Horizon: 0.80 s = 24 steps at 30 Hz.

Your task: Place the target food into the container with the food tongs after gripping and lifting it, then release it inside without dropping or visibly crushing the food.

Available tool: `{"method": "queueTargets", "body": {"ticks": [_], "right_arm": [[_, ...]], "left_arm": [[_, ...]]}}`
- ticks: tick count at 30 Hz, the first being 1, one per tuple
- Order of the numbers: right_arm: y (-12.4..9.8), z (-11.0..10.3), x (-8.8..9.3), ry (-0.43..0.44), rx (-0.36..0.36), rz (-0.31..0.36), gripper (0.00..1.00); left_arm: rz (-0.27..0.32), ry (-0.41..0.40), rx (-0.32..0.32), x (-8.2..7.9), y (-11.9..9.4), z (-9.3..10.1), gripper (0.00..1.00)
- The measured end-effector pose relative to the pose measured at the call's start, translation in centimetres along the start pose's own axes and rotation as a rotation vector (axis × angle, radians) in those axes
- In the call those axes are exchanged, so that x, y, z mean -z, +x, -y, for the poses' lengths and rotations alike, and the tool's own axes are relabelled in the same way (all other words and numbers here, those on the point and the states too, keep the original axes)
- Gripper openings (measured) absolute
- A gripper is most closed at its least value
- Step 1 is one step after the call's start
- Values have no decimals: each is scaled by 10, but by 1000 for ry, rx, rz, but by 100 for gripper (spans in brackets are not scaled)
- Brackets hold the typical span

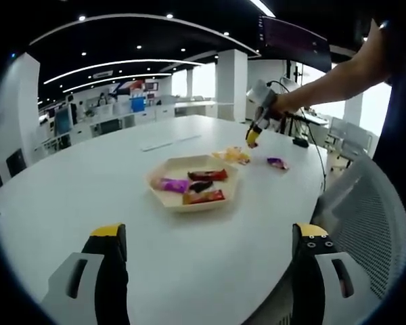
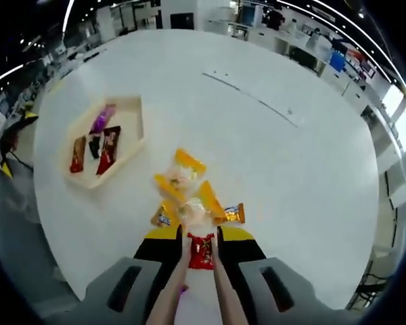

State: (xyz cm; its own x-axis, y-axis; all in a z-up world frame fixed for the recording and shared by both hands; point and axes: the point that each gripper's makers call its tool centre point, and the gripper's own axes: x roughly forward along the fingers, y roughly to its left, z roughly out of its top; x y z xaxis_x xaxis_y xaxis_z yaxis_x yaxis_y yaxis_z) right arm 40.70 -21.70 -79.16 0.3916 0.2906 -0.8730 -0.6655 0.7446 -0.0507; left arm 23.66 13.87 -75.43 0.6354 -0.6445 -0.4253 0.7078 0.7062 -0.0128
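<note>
Right gripper low in the frame, its tongs pinching a red snack packet just beneath the yellow wrappers. The tray waits upper left, several snacks inside. Keep the squeeze light, lift straight, carry level, open only once over the tray. Left gripper sits spread and empty at bottom frame

Round white table. Directly on it: beige hexagonal tray holding wrapped snacks, cluster of yellow snack packets, and purple wrapped candy just beside the cluster.
</note>
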Motion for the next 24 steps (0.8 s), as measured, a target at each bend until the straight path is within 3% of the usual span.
{"method": "queueTargets", "body": {"ticks": [24], "right_arm": [[-10,1,-22,-28,4,19,20]], "left_arm": [[17,-6,-5,-3,-1,-1,99]]}}
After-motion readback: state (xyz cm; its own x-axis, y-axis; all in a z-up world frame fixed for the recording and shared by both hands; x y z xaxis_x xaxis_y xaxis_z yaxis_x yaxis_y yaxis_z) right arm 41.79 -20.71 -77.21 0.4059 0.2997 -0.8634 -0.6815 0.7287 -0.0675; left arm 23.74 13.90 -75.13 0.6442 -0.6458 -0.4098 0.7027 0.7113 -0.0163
